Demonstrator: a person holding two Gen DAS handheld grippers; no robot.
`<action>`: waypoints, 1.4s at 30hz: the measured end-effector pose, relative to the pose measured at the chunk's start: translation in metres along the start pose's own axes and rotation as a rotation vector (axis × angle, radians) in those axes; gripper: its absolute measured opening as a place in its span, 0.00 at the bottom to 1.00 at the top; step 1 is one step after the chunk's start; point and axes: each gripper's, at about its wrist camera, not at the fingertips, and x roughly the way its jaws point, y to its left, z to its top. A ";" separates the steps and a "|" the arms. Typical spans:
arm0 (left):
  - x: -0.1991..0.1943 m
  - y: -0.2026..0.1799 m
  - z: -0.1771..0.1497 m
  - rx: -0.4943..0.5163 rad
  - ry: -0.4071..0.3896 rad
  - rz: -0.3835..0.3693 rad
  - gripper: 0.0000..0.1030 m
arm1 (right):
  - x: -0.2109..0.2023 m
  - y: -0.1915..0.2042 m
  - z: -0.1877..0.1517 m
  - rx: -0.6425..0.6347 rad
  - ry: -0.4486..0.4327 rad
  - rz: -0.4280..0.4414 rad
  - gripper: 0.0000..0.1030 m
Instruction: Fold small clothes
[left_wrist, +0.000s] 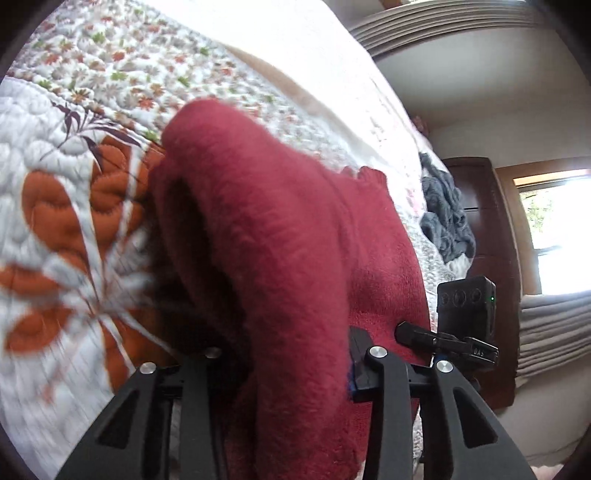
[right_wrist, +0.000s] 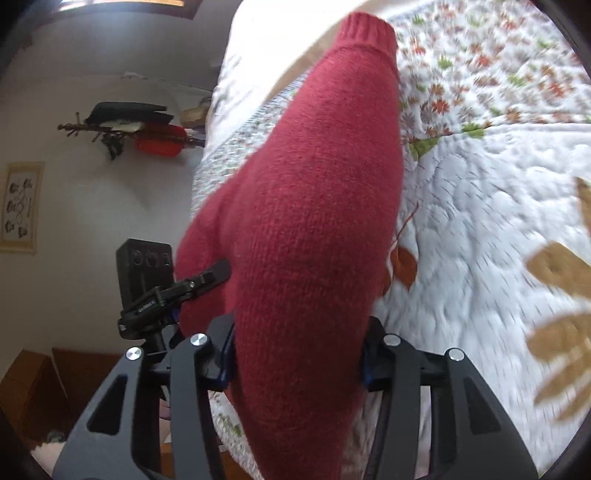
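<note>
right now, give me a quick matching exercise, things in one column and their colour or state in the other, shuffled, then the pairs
Things:
1. knit garment
2. crumpled cloth at the bed's far edge
3. quilt
4. left gripper

Colour or state:
A. grey
B. white with orange leaf and small flower prints
C. dark red, ribbed cuff at its far end
D. shut on the red knit

Pairs: 1-C, 2-A, 3-B, 4-D

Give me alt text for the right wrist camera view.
A red knitted garment fills the centre, gripped between the right gripper fingers, its ribbed cuff pointing away. Behind it lies a white quilt with leaf patterns; the other gripper pinches the garment's left edge.
</note>
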 end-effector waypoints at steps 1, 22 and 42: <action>-0.001 -0.008 -0.006 0.004 -0.004 -0.014 0.36 | -0.009 0.002 -0.004 -0.007 -0.001 0.005 0.46; 0.068 -0.077 -0.205 0.142 0.075 0.053 0.37 | -0.124 -0.111 -0.180 0.033 -0.049 -0.065 0.48; 0.018 -0.088 -0.315 0.251 -0.060 0.390 0.66 | -0.176 -0.124 -0.310 0.058 -0.177 -0.146 0.52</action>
